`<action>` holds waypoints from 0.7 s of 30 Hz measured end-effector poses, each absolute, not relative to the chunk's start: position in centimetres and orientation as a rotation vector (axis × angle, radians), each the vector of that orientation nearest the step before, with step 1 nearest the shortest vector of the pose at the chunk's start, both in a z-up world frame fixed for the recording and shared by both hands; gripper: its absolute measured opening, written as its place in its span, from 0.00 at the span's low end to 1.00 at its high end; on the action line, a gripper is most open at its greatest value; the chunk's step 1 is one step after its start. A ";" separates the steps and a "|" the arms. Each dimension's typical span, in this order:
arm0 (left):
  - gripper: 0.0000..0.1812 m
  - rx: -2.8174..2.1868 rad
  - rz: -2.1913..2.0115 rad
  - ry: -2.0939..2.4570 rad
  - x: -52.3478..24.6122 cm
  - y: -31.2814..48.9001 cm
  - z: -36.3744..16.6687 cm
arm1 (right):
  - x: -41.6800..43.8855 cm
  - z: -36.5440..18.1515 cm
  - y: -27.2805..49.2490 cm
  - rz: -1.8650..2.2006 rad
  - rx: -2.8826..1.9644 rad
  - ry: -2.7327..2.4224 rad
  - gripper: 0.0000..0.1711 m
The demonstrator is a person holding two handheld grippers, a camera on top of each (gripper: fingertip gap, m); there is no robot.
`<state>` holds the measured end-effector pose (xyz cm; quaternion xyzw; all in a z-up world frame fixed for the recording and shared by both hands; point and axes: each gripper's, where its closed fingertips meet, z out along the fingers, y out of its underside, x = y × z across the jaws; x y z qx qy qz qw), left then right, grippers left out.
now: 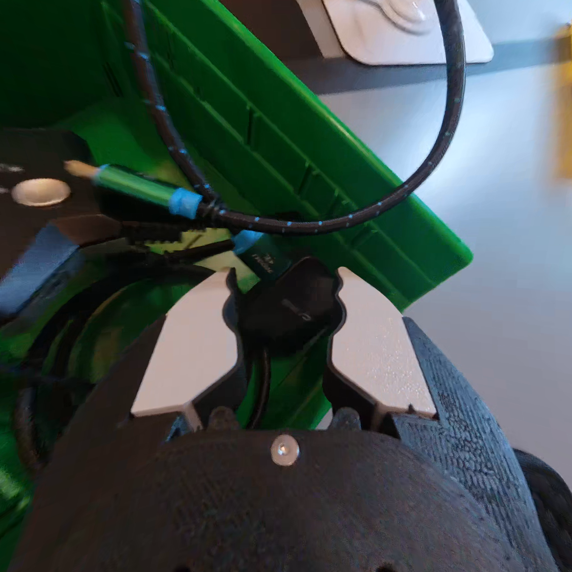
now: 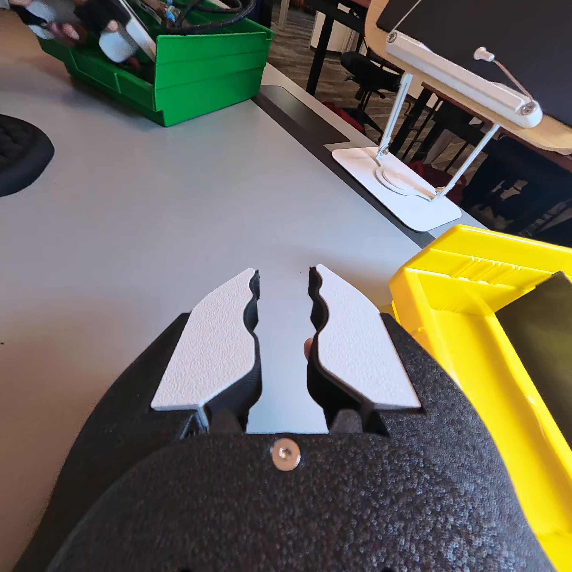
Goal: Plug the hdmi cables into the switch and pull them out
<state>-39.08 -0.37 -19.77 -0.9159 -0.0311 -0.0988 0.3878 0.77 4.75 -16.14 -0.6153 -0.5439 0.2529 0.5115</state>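
**Left claw grips a black plug in the green bin; right claw waits, parted, over the tabletop**

The grey tabletop (image 2: pixel 185 216) fills the right wrist view. At its far left stands the green bin (image 2: pixel 210 71), with dark cables heaped inside. At the near right is a yellow bin (image 2: pixel 458 309), just beside the right claw. A white stand (image 2: pixel 399 192) rests at the far right edge of the tabletop, its 2 thin legs rising to a white bar.

The right claw (image 2: pixel 284 283) is held low over the bare tabletop, pointing forward and slightly down. Its 2 fingers stand a moderate way apart with nothing between them. A fingertip of the person's hand (image 2: pixel 308 348) shows under the right finger.

The left claw (image 1: pixel 284 272) reaches into the green bin (image 1: pixel 278 148), tilted against the bin's ribbed wall. Its fingers are closed on a black plug (image 1: pixel 288 312), whose thin black lead runs back toward the camera between the fingers. Touching the far end of that plug is a dark HDMI connector with a blue collar (image 1: pixel 263 253). A braided black cable with blue flecks (image 1: pixel 433 161) loops overhead to a second connector with a blue collar and gold tip (image 1: pixel 139 185), at the left. That connector lies by a dark box with a round pale button (image 1: pixel 40 192); whether this is the switch, and whether the connector is plugged in, I cannot tell through the blur.
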 end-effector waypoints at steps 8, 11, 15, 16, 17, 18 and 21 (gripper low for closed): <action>0.12 -2.307 -0.366 0.257 -36.6 -2.7 -17.3 | 0.7 -17.0 4.5 0.554 -1.463 -1.364 0.16; 0.09 -2.279 -0.287 0.354 -36.4 -3.8 -15.6 | 0.5 -17.1 4.5 0.558 -1.466 -1.367 0.15; 0.08 -2.058 -0.292 0.377 -34.4 -4.1 -9.4 | 0.1 -16.1 3.8 0.600 -1.433 -1.338 0.15; 0.08 -1.985 -0.299 0.406 -33.3 -4.3 -7.6 | -0.2 -15.3 3.3 0.633 -1.407 -1.329 0.15; 0.08 -1.909 -0.324 0.450 -31.8 -4.5 -5.8 | -0.5 -14.5 2.7 0.673 -1.373 -1.320 0.15; 0.08 -1.827 -0.368 0.504 -29.9 -4.8 -4.1 | -0.9 -13.7 2.0 0.712 -1.340 -1.314 0.15; 0.08 -1.602 -0.562 0.598 -23.6 -5.7 -0.5 | -2.1 -11.8 -0.5 0.806 -1.240 -1.318 0.15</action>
